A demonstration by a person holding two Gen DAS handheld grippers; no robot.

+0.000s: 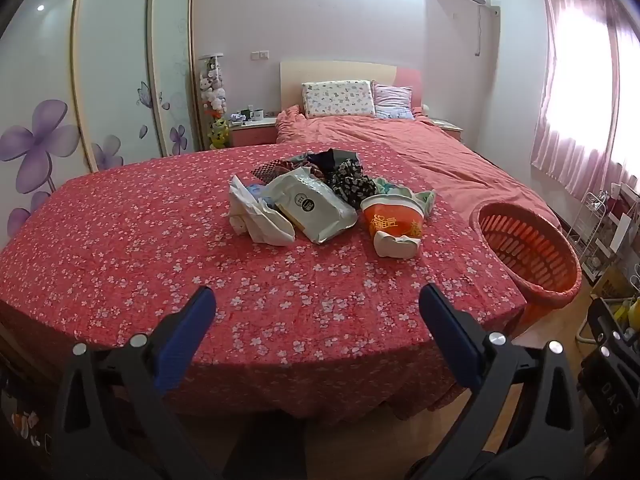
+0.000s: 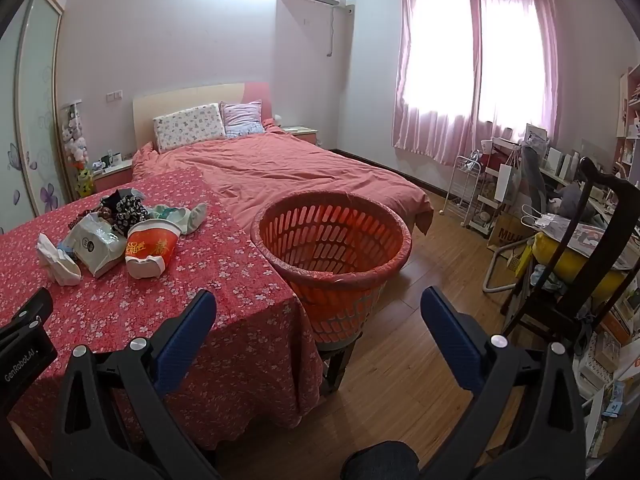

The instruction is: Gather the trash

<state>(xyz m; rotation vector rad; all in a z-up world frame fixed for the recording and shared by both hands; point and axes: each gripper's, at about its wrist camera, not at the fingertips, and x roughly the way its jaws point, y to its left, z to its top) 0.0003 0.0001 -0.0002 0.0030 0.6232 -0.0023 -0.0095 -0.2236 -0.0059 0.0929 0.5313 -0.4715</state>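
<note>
Trash lies in a heap on the flowered red bedspread point(image 1: 120, 264): a crumpled white bag point(image 1: 260, 220), a silver pouch point(image 1: 316, 208) and an orange paper cup point(image 1: 394, 220) on its side. Left gripper point(image 1: 316, 300) hangs short of the heap, fingers wide apart, holding nothing. Right gripper point(image 2: 318, 304) gapes just as wide, facing the orange basket point(image 2: 332, 240) beside the bed

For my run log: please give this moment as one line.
left gripper open | right gripper open | trash pile untouched | basket empty
</note>
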